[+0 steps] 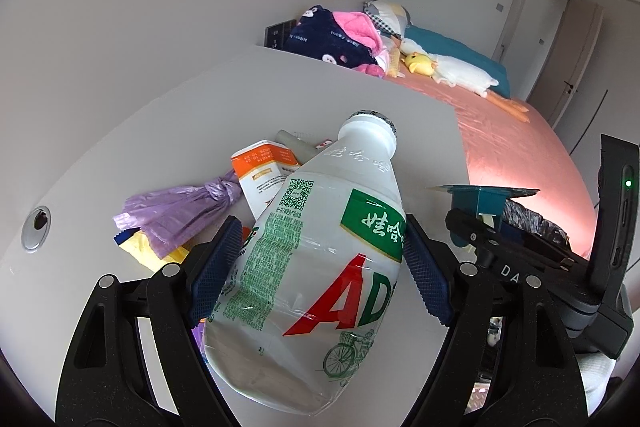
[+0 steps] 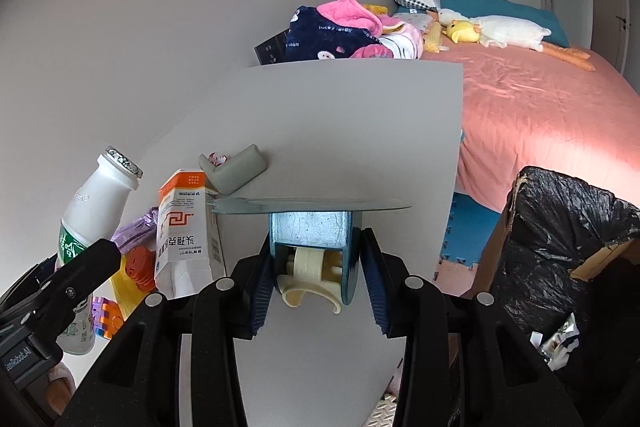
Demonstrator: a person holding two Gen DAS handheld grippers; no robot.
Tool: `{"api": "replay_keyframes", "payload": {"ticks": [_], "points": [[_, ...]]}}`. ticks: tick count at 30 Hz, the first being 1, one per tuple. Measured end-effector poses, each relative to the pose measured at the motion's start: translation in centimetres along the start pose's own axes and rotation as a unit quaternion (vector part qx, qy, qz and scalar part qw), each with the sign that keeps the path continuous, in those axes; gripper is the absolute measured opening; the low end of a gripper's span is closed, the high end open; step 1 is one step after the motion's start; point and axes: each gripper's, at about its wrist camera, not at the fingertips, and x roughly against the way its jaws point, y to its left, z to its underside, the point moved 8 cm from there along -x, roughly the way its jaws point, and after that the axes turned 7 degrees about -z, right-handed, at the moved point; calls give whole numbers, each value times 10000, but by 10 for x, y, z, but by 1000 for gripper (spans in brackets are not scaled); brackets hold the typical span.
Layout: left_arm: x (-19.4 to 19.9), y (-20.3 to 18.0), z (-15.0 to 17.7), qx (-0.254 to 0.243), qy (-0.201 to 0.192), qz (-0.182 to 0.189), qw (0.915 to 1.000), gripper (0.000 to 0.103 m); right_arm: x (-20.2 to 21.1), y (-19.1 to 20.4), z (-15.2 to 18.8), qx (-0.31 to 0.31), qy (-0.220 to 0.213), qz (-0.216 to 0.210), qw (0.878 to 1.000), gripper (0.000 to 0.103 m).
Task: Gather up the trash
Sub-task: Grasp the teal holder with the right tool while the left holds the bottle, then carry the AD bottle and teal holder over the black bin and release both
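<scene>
my left gripper [image 1: 320, 267] squeezes the fat bottle [image 1: 316, 267], lifted over the table [image 1: 400, 115]. my right gripper [image 2: 316, 275] pinches a blue tape holder [image 2: 308, 227]. more trash sits behind: a carton [image 2: 184, 231] and a purple bag [image 1: 176, 211]. the bin [image 2: 560, 247] waits by the bed [image 2: 540, 99]. the smooth bottle might slip if i tip it.

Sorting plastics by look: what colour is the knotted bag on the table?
Pale purple knotted bag, clearest in the left wrist view.
</scene>
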Motion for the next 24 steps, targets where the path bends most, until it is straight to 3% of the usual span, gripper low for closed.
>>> {"api": "replay_keyframes", "payload": {"ticks": [24], "points": [[36, -82, 21, -286, -106, 289, 9991, 78, 88, -53, 17, -150, -451, 74, 9988, 43]]}}
